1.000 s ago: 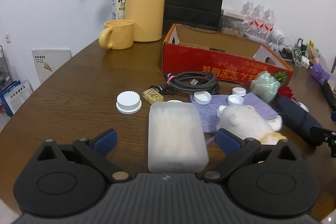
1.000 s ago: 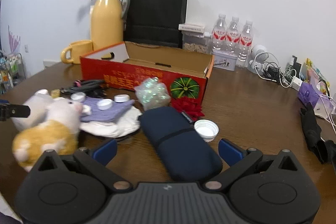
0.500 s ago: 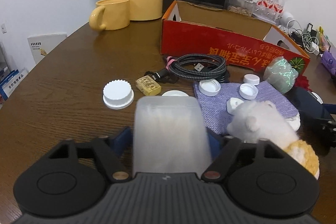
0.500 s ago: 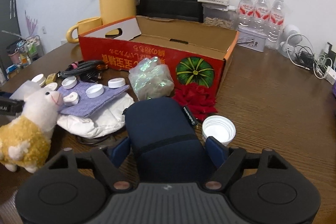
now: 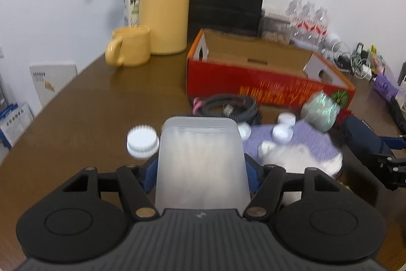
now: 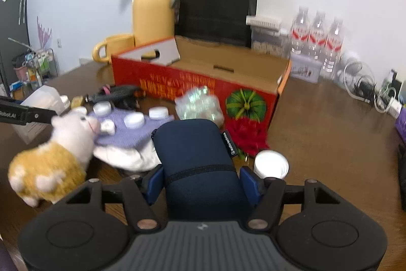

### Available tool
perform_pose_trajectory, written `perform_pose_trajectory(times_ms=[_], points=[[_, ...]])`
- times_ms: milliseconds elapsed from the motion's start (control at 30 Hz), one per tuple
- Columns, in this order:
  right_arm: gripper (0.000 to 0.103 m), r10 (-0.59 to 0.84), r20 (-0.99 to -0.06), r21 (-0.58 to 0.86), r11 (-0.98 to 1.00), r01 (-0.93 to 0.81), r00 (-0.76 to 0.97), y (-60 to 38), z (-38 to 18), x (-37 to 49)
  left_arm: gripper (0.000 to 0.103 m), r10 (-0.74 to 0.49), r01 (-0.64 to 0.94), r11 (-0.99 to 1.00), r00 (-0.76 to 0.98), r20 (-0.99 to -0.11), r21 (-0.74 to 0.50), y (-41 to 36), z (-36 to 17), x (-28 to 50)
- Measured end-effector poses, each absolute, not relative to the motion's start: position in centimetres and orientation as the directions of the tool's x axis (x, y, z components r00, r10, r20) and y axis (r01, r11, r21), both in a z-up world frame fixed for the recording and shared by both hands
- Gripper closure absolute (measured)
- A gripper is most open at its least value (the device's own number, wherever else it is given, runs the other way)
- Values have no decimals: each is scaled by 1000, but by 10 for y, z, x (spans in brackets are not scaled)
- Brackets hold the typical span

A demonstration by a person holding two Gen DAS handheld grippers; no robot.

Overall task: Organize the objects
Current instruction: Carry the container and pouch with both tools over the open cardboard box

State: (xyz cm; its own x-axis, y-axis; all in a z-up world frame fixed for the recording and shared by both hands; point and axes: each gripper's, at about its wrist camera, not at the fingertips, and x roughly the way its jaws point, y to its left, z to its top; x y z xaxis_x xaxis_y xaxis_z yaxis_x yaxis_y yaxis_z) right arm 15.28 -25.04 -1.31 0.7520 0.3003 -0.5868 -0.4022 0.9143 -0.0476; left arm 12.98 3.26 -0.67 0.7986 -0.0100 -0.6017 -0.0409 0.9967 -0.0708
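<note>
My left gripper [image 5: 201, 174] is shut on a frosted translucent plastic box [image 5: 200, 151], its blue pads pressing both long sides. The box looks raised off the brown table [image 5: 83, 118]. My right gripper [image 6: 202, 182] has a navy zip pouch [image 6: 192, 149] between its pads; its jaws are closing and the pads touch the pouch's sides. An open red cardboard box [image 6: 203, 88] stands behind both. A white-and-yellow plush toy [image 6: 58, 149] lies left of the pouch, beside a purple cloth [image 6: 127, 131] carrying several white caps.
A coiled black cable [image 5: 228, 106], a ribbed white lid [image 5: 142, 141], an iridescent wrapped ball [image 6: 200, 106], a red flower [image 6: 246, 136] and a white lid [image 6: 270, 165] lie around. At the back stand a yellow flask [image 5: 165, 9], a mug [image 5: 129, 50], a black bag [image 6: 215, 1] and water bottles [image 6: 317, 37].
Both grippers went from wide open to closed, the left on the plastic box and the right on the navy pouch. Both views then tipped upward, and the table items sit lower in the pictures.
</note>
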Motion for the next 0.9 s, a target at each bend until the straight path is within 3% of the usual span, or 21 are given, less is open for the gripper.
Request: perform_pose_trajectory(times_ms=[400,633,900], points=[[40,287,-463,-25,942,-336,839,-223,57,223,36,-51,23,998,881,-471,-64,6,73,218],[40,221,-484,12,969,-246,847,-205,66,307,36,-6,-30,998,856,-518,-61,-10,78,308],[40,149,-581,49,988,-148,800,-202,36,375,36,33,-68,997,795,-605,-36,-20,41,379]])
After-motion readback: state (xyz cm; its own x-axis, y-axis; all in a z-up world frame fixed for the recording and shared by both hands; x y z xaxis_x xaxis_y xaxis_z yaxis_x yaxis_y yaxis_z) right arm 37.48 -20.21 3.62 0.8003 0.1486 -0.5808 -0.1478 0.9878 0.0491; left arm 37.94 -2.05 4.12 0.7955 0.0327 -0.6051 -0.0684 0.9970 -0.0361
